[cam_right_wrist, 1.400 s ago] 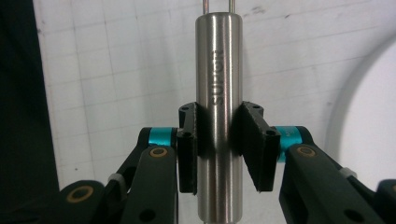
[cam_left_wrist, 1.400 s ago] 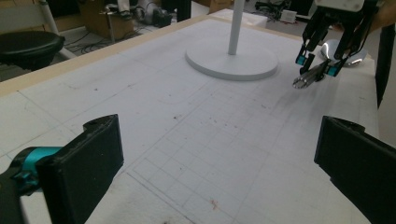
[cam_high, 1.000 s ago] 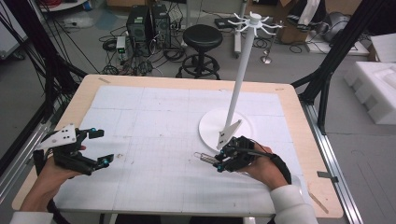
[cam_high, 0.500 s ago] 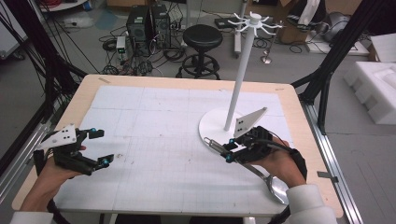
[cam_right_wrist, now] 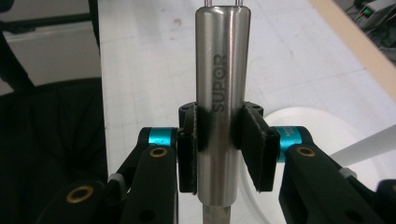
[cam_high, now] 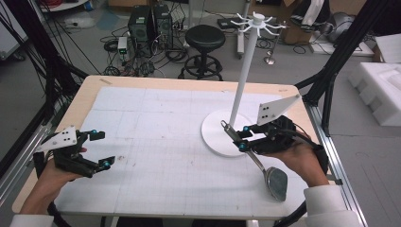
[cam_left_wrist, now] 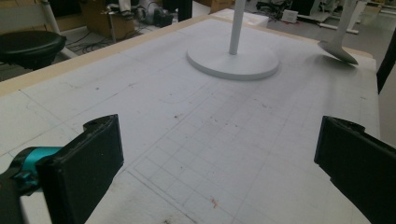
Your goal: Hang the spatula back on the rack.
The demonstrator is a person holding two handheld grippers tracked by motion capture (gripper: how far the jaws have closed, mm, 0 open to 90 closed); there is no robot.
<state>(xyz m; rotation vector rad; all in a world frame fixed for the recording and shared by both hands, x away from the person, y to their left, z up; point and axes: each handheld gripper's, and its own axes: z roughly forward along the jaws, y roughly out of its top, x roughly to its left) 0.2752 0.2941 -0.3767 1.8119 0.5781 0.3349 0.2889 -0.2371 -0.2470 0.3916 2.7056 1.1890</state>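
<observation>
We see the steel ladle (cam_high: 257,161) near the tabletop's (cam_high: 156,127) right edge, bowl low, clamped at its handle by our right gripper (cam_high: 242,138) beside the white stand (cam_high: 221,138). Our left gripper (cam_high: 101,149) rests near the left edge, jaws apart.

In the right gripper view, we see the ladle (cam_right_wrist: 222,107) handle cut off at the top and bottom edges, its bowl out of frame, and the pads (cam_right_wrist: 254,144) cover the handle where they clamp it. In the left gripper view, the stand (cam_left_wrist: 233,60) pole is cut off by the top edge, the ladle bowl is a blurred sliver at the far right, and both jaws run off the lower edge. In the high view, the right gripper (cam_high: 242,138) hides the mid-handle, and the stand hooks are too small for us to count.
</observation>
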